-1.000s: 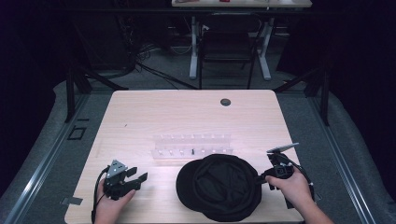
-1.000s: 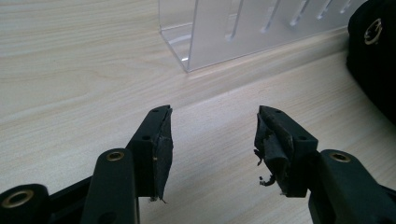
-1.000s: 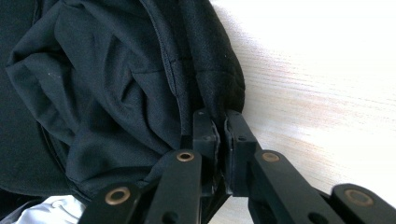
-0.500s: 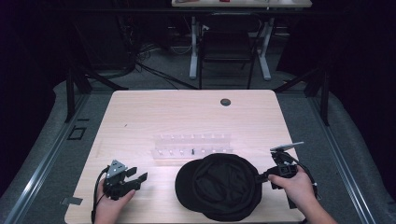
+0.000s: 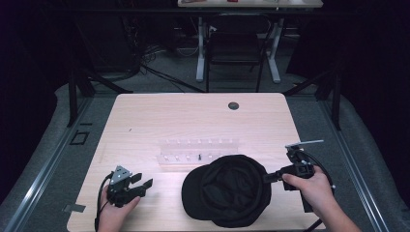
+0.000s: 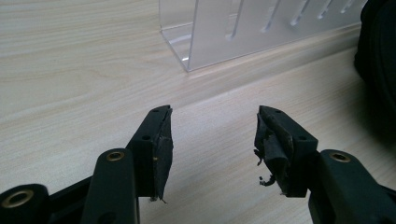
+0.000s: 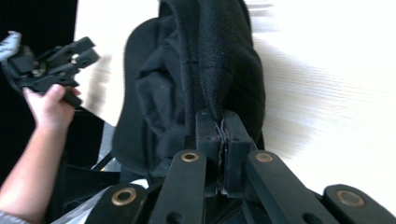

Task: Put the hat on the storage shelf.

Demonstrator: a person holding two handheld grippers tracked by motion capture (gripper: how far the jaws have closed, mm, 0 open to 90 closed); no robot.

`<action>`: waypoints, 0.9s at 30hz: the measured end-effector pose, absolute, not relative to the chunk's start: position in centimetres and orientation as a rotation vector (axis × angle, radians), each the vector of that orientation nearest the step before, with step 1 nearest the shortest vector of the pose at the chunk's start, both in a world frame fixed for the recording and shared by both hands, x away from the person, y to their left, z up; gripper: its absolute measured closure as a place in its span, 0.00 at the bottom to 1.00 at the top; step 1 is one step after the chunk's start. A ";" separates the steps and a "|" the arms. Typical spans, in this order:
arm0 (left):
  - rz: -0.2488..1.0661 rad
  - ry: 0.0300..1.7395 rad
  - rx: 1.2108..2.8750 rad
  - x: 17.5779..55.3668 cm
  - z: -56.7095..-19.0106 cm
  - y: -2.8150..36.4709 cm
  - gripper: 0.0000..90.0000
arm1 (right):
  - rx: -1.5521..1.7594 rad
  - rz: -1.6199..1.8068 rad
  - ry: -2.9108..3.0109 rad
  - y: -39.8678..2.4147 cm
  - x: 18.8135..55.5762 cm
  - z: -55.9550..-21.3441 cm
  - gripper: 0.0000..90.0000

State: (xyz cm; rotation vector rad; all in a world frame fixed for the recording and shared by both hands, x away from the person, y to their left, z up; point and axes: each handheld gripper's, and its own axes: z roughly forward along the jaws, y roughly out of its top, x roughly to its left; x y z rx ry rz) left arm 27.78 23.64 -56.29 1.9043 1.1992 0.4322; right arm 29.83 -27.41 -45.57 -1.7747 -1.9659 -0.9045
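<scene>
my right gripper [image 5: 270, 176] is clenched on the right edge of the black cap [image 5: 228, 191], which lies on the near part of the wooden table [image 5: 145, 116], just near of the clear rack [image 5: 198, 151]. my left gripper [image 5: 143, 184] rests at the near left with its jaws released, holding nothing.

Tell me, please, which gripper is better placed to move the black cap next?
The right gripper: its jaws are shut on the rim of the black cap. The left gripper is open and holds nothing, resting on the table apart from the cap.
</scene>
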 end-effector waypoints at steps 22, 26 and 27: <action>0.434 1.202 1.900 27.8 -56.4 23.6 0.51 | -1.624 -1.042 -1.909 -25.6 29.6 -40.5 0.98; 0.434 1.201 1.899 27.8 -56.4 23.6 0.51 | -1.619 -1.039 -1.917 -25.3 29.7 -39.6 0.98; 0.434 1.202 1.899 27.8 -56.4 23.6 0.51 | -1.618 -1.040 -1.917 -25.3 29.7 -39.4 0.98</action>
